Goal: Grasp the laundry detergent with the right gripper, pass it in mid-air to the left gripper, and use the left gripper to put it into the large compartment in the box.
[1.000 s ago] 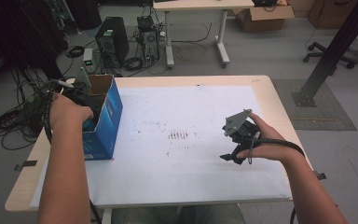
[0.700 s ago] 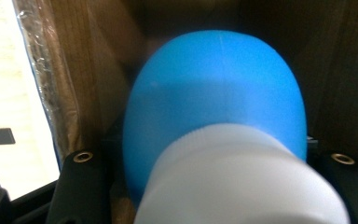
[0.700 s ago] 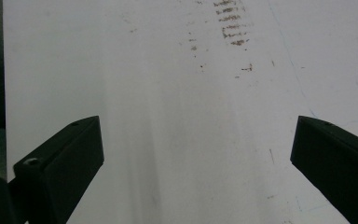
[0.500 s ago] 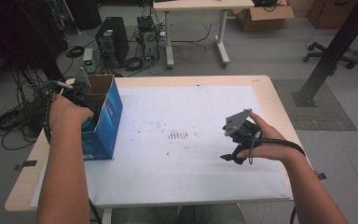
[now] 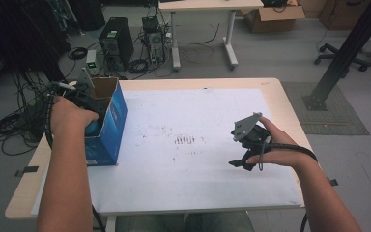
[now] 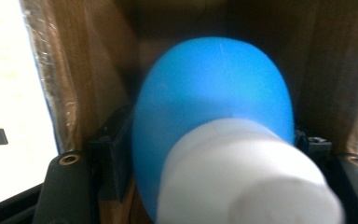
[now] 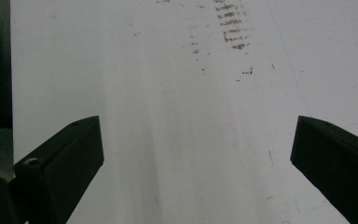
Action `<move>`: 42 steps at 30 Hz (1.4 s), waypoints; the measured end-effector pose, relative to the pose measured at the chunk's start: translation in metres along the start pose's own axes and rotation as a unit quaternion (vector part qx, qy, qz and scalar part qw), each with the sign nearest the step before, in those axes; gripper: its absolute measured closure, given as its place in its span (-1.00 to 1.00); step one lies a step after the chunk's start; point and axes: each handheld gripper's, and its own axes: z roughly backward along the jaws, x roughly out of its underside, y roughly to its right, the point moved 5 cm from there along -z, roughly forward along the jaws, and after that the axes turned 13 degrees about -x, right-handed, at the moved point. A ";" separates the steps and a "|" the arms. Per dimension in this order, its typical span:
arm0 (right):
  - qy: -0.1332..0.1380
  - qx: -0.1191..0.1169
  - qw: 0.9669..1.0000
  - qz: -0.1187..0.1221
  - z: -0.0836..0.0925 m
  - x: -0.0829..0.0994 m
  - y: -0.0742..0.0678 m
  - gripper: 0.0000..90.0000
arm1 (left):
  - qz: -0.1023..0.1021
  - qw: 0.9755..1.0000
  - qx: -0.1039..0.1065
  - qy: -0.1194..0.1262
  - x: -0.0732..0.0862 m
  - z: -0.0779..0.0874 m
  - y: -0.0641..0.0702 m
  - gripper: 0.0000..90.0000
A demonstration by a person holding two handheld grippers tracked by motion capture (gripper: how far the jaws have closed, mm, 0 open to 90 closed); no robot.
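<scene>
My left gripper (image 5: pixel 91 112) reaches down into an open blue cardboard box (image 5: pixel 112 126) at the table's left edge. In the left gripper view a soft blue bulb with a white end (image 6: pixel 214 102) sits between the jaws, deep between the box's brown inner walls (image 6: pixel 98 70). The jaws have just been opening, and the pads (image 6: pixel 121 154) still lie against the bulb's sides. My right gripper (image 5: pixel 241 162) rests over the right part of the white sheet (image 5: pixel 198 121), open (image 7: pixel 196 140), with nothing between its jaws.
The white sheet carries a patch of dark smudges (image 5: pixel 186 140) at its middle. On the floor beyond the table stand computer towers (image 5: pixel 116 46) amid cables, plus a second table (image 5: pixel 203 7) and a black post (image 5: pixel 343 53) at the right.
</scene>
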 end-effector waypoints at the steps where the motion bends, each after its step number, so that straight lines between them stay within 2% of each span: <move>1: 0.000 0.000 1.000 -0.001 0.000 0.000 0.000 -0.94 | 0.000 1.000 -0.003 0.001 0.000 0.002 0.000 -0.30; 12: 0.006 0.000 1.000 0.003 0.000 -0.002 -0.002 -0.94 | 0.006 1.000 -0.009 0.017 0.006 0.024 -0.003 -0.35; 24: 0.010 0.000 1.000 0.009 0.002 -0.005 -0.004 -0.94 | 0.003 0.999 -0.021 0.037 0.014 0.053 -0.008 -0.46; 31: 0.014 0.003 1.000 0.014 0.005 -0.008 -0.005 -0.94 | 0.004 0.999 -0.032 0.041 0.019 0.066 -0.008 -0.61; 38: 0.017 0.005 1.000 0.012 0.010 -0.008 -0.007 -0.94 | -0.007 0.998 -0.039 0.046 0.024 0.082 -0.006 -0.77; 42: 0.011 0.006 1.000 0.008 0.011 -0.006 -0.005 -0.94 | -0.021 0.997 -0.048 0.054 0.025 0.092 -0.001 -0.88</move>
